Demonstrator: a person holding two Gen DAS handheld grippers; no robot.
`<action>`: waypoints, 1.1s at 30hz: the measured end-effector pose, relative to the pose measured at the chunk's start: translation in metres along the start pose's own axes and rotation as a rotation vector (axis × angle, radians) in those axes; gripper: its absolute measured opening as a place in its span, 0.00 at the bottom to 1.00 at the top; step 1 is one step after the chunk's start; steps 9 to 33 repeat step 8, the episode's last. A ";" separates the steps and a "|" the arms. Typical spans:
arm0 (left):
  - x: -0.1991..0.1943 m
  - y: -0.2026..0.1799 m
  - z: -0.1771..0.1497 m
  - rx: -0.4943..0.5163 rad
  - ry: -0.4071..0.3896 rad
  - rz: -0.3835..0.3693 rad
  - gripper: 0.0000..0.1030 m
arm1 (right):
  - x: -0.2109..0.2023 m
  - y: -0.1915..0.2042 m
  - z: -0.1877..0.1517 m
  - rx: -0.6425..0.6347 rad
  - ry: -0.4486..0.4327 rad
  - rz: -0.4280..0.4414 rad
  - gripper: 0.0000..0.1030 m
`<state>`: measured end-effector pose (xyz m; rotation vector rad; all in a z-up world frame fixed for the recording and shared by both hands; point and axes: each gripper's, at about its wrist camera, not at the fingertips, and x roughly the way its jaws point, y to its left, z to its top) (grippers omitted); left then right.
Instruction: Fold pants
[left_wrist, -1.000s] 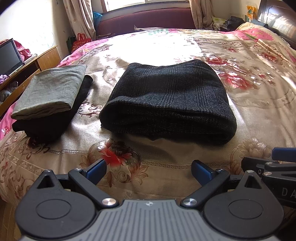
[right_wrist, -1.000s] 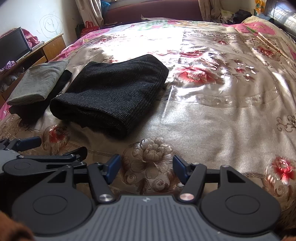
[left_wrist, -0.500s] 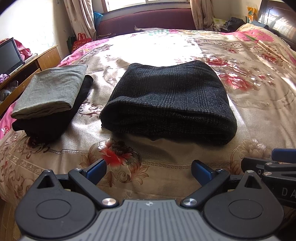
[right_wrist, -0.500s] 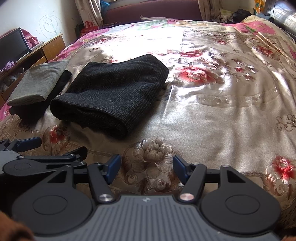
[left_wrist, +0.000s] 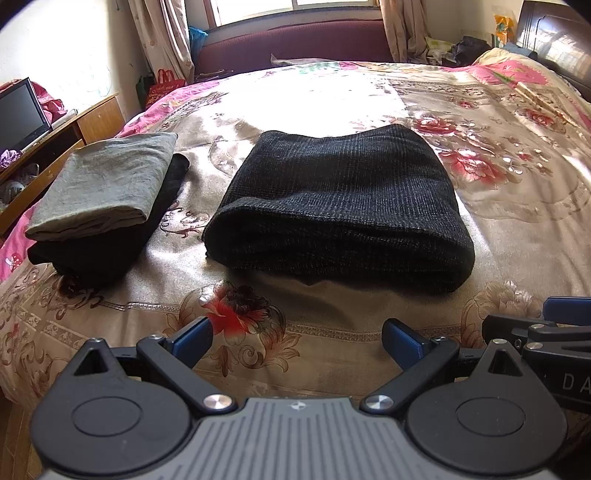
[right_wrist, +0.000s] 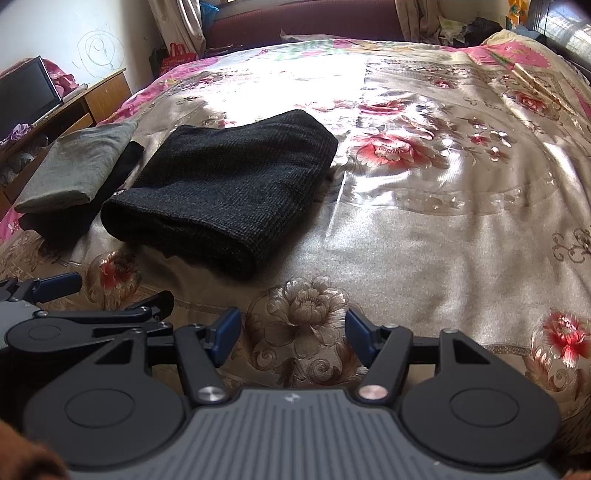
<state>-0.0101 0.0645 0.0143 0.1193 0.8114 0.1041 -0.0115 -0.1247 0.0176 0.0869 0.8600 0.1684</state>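
On the floral bedspread (left_wrist: 295, 96), the dark pants (left_wrist: 340, 206) lie folded into a thick rectangle — just right of a stack of folded clothes (left_wrist: 103, 199) (grey piece on top). Near of the pants, the left tool (left_wrist: 297, 341) and right tool (right_wrist: 291, 334) hover side by side — both spread, holding nothing.

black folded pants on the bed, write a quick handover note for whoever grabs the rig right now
Left gripper: open, empty, held over the near edge of the floral satin bedspread, short of the pants.
Right gripper: open, empty, beside the left one, also clear of the fabric.
Dark checked woven pants: folded into a compact rectangle, lying flat mid-bed, rounded fold edge facing the grippers.
To their left, apart from them: a folded grey-green garment stacked on a folded black garment.
Done: the pants look fully folded.
Left: probably only moving them onto the stack, if that is wanted.
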 end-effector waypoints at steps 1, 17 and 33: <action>0.000 0.000 0.000 -0.001 -0.002 0.001 1.00 | 0.000 0.000 0.000 0.001 0.000 0.000 0.62; -0.001 0.001 0.001 -0.006 -0.006 0.005 1.00 | 0.000 0.002 0.001 -0.001 -0.001 -0.001 0.62; -0.001 0.001 0.001 -0.006 -0.006 0.005 1.00 | 0.000 0.002 0.001 -0.001 -0.001 -0.001 0.62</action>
